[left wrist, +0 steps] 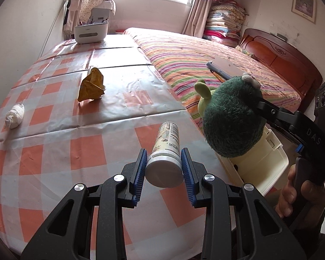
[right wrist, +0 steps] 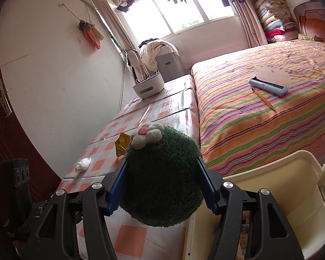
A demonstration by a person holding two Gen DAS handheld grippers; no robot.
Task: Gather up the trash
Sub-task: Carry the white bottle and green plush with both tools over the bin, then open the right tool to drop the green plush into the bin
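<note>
My left gripper [left wrist: 163, 166] is shut on a white bottle [left wrist: 165, 162] with a printed label, held over the checked table [left wrist: 54, 151]. My right gripper [right wrist: 162, 173] is shut on a green plush toy [right wrist: 162, 179] with a white flower, held above the cream bin [right wrist: 270, 195]; the toy also shows in the left wrist view [left wrist: 231, 119], over the bin [left wrist: 268, 158]. A crumpled yellow wrapper [left wrist: 92, 85] and a white paper wad [left wrist: 15, 116] lie on the table. In the right wrist view the wrapper [right wrist: 121, 144] and wad [right wrist: 82, 164] sit beyond the toy.
A white pen holder [left wrist: 91, 31] stands at the table's far end. A striped bed [right wrist: 270, 108] borders the table on the right, with an open case [right wrist: 269, 80] and a pencil [right wrist: 263, 99] on it. A wall and door are on the left.
</note>
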